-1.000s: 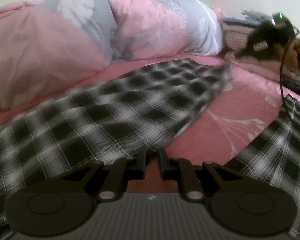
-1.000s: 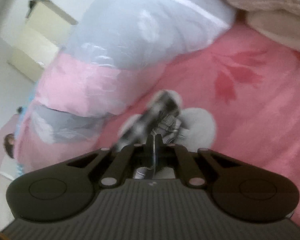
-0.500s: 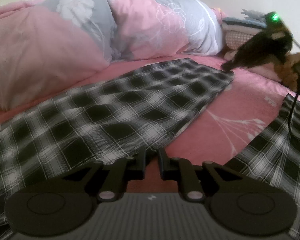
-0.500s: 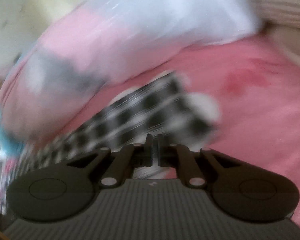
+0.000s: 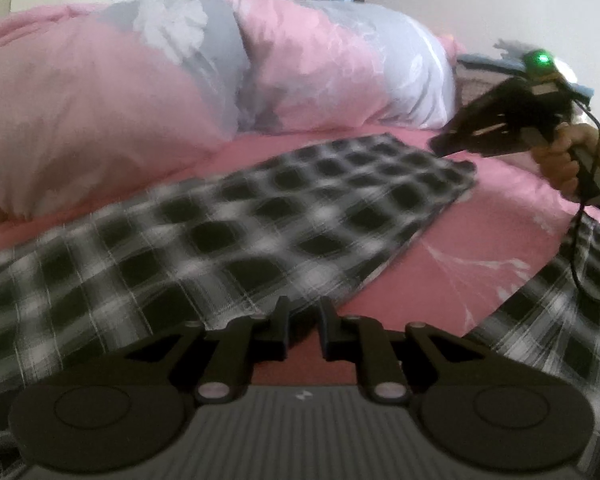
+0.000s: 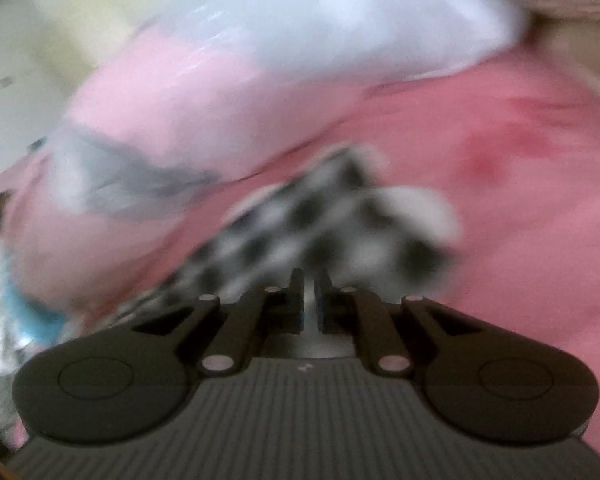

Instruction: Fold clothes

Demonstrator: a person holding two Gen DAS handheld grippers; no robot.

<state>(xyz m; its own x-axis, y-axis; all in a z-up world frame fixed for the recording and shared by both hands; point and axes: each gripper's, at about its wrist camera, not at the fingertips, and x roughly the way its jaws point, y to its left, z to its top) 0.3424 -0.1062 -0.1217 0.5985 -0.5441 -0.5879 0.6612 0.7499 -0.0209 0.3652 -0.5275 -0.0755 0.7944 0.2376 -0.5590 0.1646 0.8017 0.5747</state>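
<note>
Two black two-finger grippers work over a black-and-white checked cloth garment (image 5: 260, 232) that lies spread on a pink bedsheet (image 5: 492, 216). In the left wrist view the garment fills the middle and lower left of the frame, one long panel running from the lower left up toward the centre right; a second checked part (image 5: 572, 300) sits at the lower right, with bare sheet between the two.

The left gripper (image 5: 303, 316) sits at the bottom centre of that frame. Its fingers stand a little apart with a narrow gap, and the near hem of the garment lies right at their tips. Whether any cloth is pinched there, I cannot tell.

The right gripper (image 5: 440, 146) shows at the right edge of the same frame, held by a hand (image 5: 560, 160), its nose just over the far corner of the checked panel, a green light glowing on top and a dark cable hanging below. In its own view, badly blurred, the right gripper (image 6: 309, 280) has its fingers nearly together with only a slim gap, and the checked cloth (image 6: 332, 216) lies just beyond the tips. Nothing visibly sits between them.

A bulky pink and grey floral quilt (image 5: 220, 80) is heaped across the top of the frame, behind the garment.
</note>
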